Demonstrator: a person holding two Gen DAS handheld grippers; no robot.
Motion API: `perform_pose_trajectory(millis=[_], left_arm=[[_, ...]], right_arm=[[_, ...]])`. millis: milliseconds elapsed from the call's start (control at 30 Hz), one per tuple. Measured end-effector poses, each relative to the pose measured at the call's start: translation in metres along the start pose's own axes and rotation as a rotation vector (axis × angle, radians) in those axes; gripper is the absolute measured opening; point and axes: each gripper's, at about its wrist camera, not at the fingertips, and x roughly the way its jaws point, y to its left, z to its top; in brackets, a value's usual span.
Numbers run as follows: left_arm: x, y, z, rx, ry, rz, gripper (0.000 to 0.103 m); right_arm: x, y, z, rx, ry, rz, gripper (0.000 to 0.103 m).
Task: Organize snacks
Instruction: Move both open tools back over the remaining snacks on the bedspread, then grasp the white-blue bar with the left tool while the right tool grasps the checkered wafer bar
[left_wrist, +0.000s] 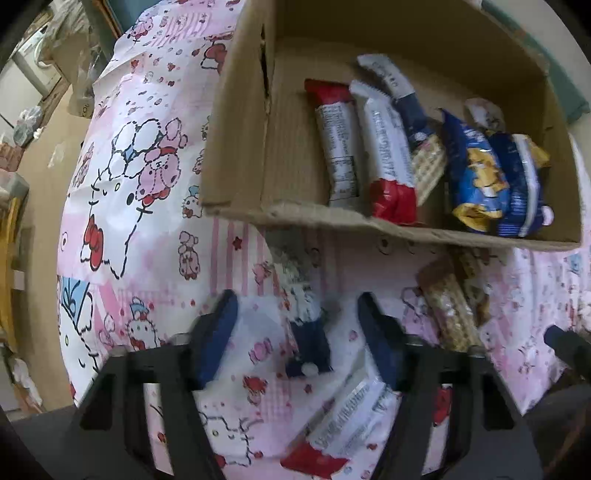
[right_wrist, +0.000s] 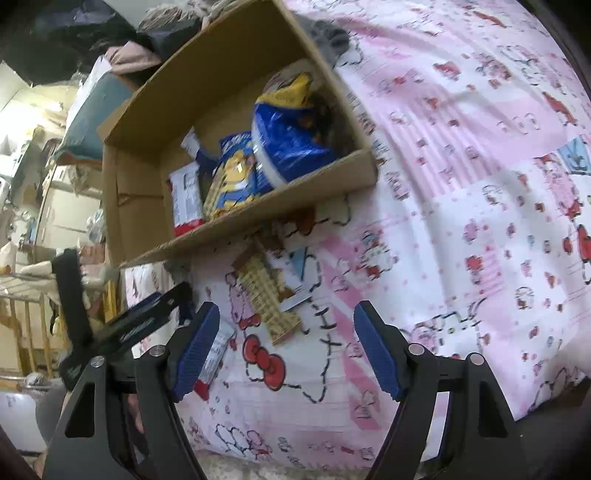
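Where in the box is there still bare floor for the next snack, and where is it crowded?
The cardboard box has bare floor at the end bordered by its short wall and the red-ended bar. The opposite end is crowded: blue snack bags piled against the wall. On the bedsheet, wafer packs lie close to the box front.

Snack packets (left_wrist: 384, 147) lie in the box (left_wrist: 236, 147); wafer bar (right_wrist: 267, 299) lies before it.

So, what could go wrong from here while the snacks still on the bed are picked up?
The left gripper is open over a blue packet; on soft bedding the jaws may pinch cloth too. The wafer pack looks brittle and could crack if squeezed. The box sits on bedding, so a push may tip it.
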Motion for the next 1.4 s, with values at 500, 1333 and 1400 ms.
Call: perform_pose_trajectory(millis=[500, 1333, 1400], left_arm=[[-0.033, 0.037, -0.018, -0.102, 0.016, 0.006, 0.014], [-0.056, 0.030, -0.030, -0.057, -0.055, -0.024, 0.014], [-0.064, 0.033, -0.032, -0.070, -0.066, -0.052, 0.014]], right_arm=[[0.078, 0.078, 0.015, -0.396, 0.085, -0.133, 0.058], [0.040, 0.061, -0.018, -0.372, 0.112, -0.085, 0.028], [0.021, 0.057, -0.018, -0.365, 0.097, -0.049, 0.028]])
